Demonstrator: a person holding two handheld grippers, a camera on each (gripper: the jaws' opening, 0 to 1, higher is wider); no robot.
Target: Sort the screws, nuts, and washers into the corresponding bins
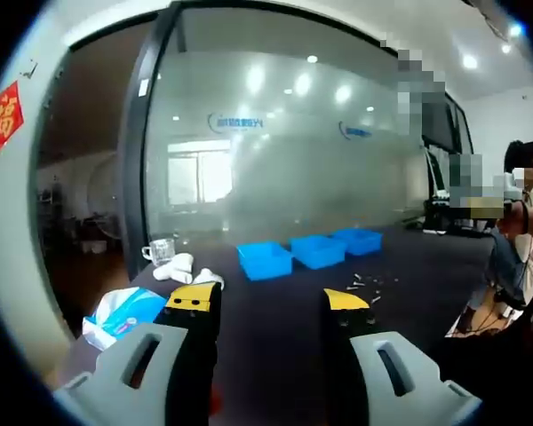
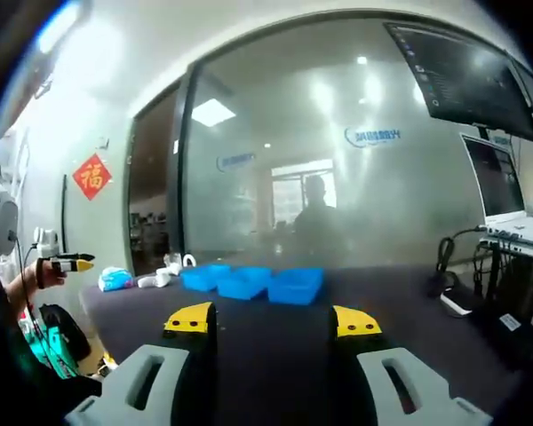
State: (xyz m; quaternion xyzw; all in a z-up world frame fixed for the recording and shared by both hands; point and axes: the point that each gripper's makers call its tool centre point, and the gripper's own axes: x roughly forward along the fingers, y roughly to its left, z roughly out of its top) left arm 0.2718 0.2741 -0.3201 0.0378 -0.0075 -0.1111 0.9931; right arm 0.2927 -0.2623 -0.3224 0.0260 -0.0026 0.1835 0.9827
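Observation:
Three blue bins (image 1: 265,260) stand in a row on the dark table (image 1: 284,355), well ahead of my left gripper (image 1: 270,300). Its yellow-tipped jaws are wide apart with nothing between them. Small metal screws, nuts and washers (image 1: 366,282) lie scattered just right of the bins. In the right gripper view the same blue bins (image 2: 246,282) sit beyond my right gripper (image 2: 273,319), which is open and empty above the table (image 2: 266,364). The left gripper (image 2: 68,263), held in a hand, appears at the far left edge.
A blue tissue pack (image 1: 124,312), white cloths (image 1: 186,269) and a glass cup (image 1: 160,250) lie left of the bins. A seated person (image 1: 524,222) is at the right table edge. Cables and a small box (image 2: 462,302) lie at the right; a glass wall stands behind.

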